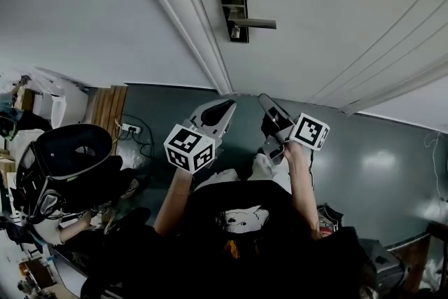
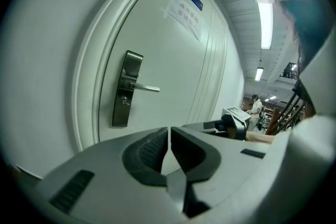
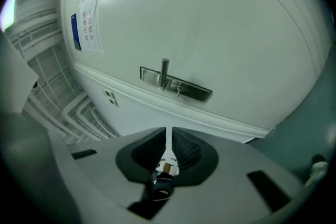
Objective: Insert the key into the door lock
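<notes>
The dark metal lock plate (image 1: 232,7) with its lever handle (image 1: 253,23) sits on the white door (image 1: 336,3), well ahead of both grippers. The plate also shows as a lock plate (image 2: 125,89) in the left gripper view and a lock plate (image 3: 176,85) in the right one, with a small stub (image 3: 178,91) beside the lever. My right gripper (image 3: 168,132) is shut on the key (image 3: 166,168); its head and a dark ring show behind the pads. My left gripper (image 2: 169,132) is shut and holds nothing. In the head view the left gripper (image 1: 225,108) and right gripper (image 1: 266,101) hang side by side below the lock.
The door frame moulding (image 1: 199,31) runs left of the lock. A black chair (image 1: 70,157) and a power strip with cables (image 1: 130,128) stand at the left on the grey floor (image 1: 378,164). A paper notice (image 2: 185,12) hangs on the door. A person (image 2: 255,106) stands far off.
</notes>
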Available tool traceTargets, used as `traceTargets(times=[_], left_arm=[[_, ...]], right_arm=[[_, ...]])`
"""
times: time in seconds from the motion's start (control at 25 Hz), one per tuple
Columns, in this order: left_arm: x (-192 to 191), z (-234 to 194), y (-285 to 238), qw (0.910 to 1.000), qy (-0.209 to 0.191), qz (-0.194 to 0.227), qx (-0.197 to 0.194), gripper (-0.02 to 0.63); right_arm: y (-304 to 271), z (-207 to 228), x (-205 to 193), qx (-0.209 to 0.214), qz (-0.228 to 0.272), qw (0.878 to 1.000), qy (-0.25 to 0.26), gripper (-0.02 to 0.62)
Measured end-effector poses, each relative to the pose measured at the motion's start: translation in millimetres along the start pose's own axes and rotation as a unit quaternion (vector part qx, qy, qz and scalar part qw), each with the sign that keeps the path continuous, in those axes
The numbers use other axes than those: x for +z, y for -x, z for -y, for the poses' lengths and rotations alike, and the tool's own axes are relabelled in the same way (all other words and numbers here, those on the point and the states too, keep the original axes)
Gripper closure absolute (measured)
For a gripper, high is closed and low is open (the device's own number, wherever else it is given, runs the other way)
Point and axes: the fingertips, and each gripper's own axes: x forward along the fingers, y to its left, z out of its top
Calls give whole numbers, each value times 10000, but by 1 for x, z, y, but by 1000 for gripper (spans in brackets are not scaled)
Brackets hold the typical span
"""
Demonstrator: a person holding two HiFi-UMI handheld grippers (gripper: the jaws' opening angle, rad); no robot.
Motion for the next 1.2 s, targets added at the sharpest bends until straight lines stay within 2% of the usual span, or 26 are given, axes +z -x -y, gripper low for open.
traceTargets(times=[0.12, 0.28, 0.64, 0.96, 1.2], left_arm=[[-5, -8, 23, 10000, 34, 17, -88, 583], [-6, -7, 45, 9993, -8, 53, -364, 584], [-20, 2, 87, 9953, -328, -24, -906, 583], [-30, 12, 117, 9920, -331, 60, -1218, 583], [-34, 23, 124, 9890, -337, 64, -1437, 583]], right_arm=[[-5, -18, -25, 25, 61, 9999, 142, 572], [-2, -37, -54, -159, 203, 9991, 327, 572], [6, -56, -102, -595, 552, 9919, 976, 575], [20, -73, -134, -760, 775, 9857, 1292, 575], [31, -78, -140, -911, 884, 9802, 1520, 575]])
